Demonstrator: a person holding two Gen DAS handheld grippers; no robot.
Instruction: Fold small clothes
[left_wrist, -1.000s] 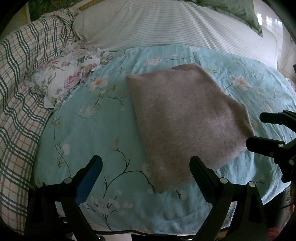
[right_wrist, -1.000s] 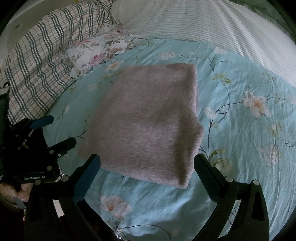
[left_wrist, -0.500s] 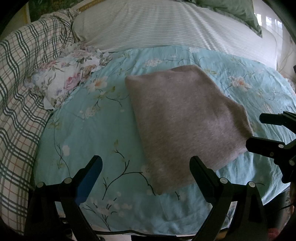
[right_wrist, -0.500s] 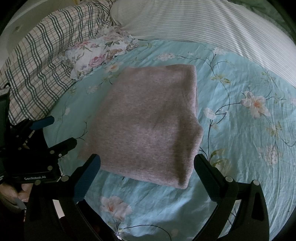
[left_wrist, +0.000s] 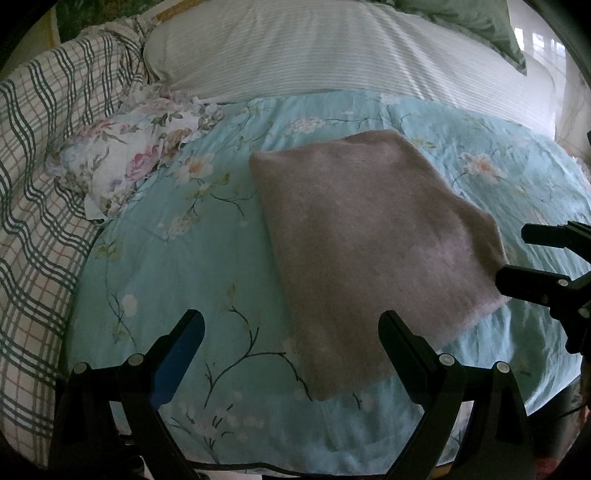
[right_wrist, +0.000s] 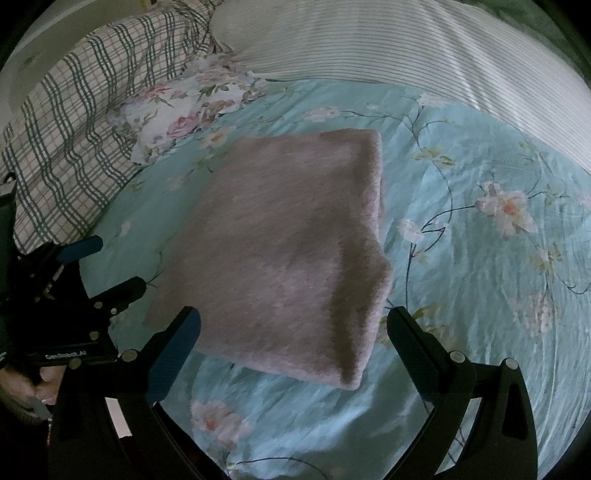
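A folded pinkish-grey knit garment (left_wrist: 365, 243) lies flat on the light-blue floral bedspread (left_wrist: 177, 266); it also shows in the right wrist view (right_wrist: 288, 243). My left gripper (left_wrist: 291, 336) is open and empty, hovering just short of the garment's near left corner. My right gripper (right_wrist: 293, 332) is open and empty, hovering over the garment's near edge. The right gripper shows at the right edge of the left wrist view (left_wrist: 546, 266), beside the garment's right corner. The left gripper shows at the left of the right wrist view (right_wrist: 96, 273).
A floral cloth (left_wrist: 125, 162) lies bunched at the bedspread's far left. A plaid blanket (left_wrist: 33, 192) covers the left side. A white striped pillow (left_wrist: 332, 48) lies behind. The bed's near edge (left_wrist: 332, 469) runs below the left gripper.
Both grippers have drifted back very slightly from the garment. The garment has not moved, and both grippers stay open.
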